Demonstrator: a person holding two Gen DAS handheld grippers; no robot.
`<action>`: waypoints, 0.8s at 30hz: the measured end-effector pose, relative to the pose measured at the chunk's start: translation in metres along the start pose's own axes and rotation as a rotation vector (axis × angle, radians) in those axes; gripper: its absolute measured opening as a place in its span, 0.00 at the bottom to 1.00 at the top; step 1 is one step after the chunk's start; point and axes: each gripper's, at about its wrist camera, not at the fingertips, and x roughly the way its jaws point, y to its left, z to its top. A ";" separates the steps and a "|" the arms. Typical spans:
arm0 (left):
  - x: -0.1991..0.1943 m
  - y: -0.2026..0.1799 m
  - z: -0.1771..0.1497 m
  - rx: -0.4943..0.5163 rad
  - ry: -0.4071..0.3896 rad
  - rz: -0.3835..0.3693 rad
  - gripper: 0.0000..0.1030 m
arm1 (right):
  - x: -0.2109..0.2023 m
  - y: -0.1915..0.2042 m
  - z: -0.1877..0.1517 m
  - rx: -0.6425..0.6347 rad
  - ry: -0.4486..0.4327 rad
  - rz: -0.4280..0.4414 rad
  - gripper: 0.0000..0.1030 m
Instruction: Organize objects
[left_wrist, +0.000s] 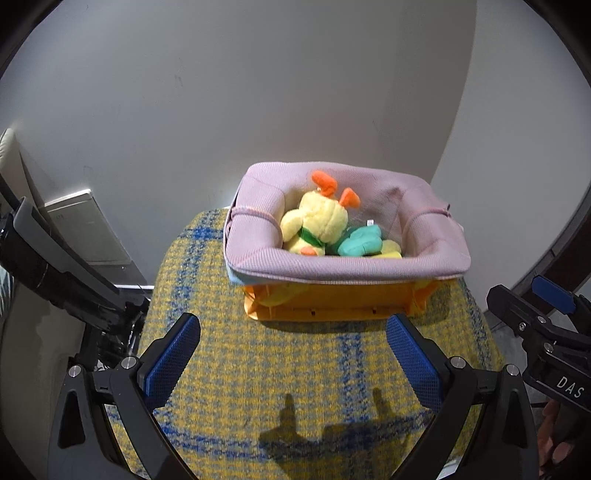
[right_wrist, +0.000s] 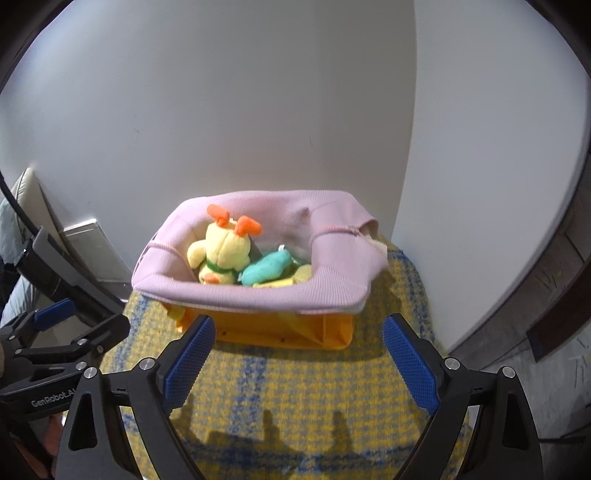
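An orange plastic basket (left_wrist: 332, 301) (right_wrist: 258, 328) lined with pink fabric (left_wrist: 343, 260) (right_wrist: 258, 293) stands on a yellow and blue woven seat (left_wrist: 295, 369) (right_wrist: 295, 384) against a white wall. Inside lie a yellow plush toy with orange ears (left_wrist: 317, 218) (right_wrist: 223, 251) and a teal plush piece (left_wrist: 360, 242) (right_wrist: 267, 268). My left gripper (left_wrist: 293, 332) hangs open in front of the basket, nothing between its blue pads. My right gripper (right_wrist: 299, 339) is open too, just short of the basket's front wall. Each gripper shows at the other view's edge (left_wrist: 532, 317) (right_wrist: 74, 328).
A white wall rises directly behind the basket. A grey flat panel (left_wrist: 88, 229) (right_wrist: 92, 247) leans at the left, with dark equipment (left_wrist: 55, 269) beside the seat. Dark wood trim (right_wrist: 554, 306) and floor lie to the right. The seat's near half is bare weave.
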 end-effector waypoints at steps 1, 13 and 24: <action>-0.002 0.000 -0.004 0.001 0.001 0.002 1.00 | -0.003 0.000 -0.006 0.001 0.004 0.000 0.90; -0.033 0.002 -0.058 0.005 0.041 -0.002 1.00 | -0.027 -0.002 -0.058 0.037 0.067 0.016 0.90; -0.045 0.012 -0.108 -0.019 0.150 0.009 1.00 | -0.050 -0.001 -0.104 0.037 0.122 -0.014 0.90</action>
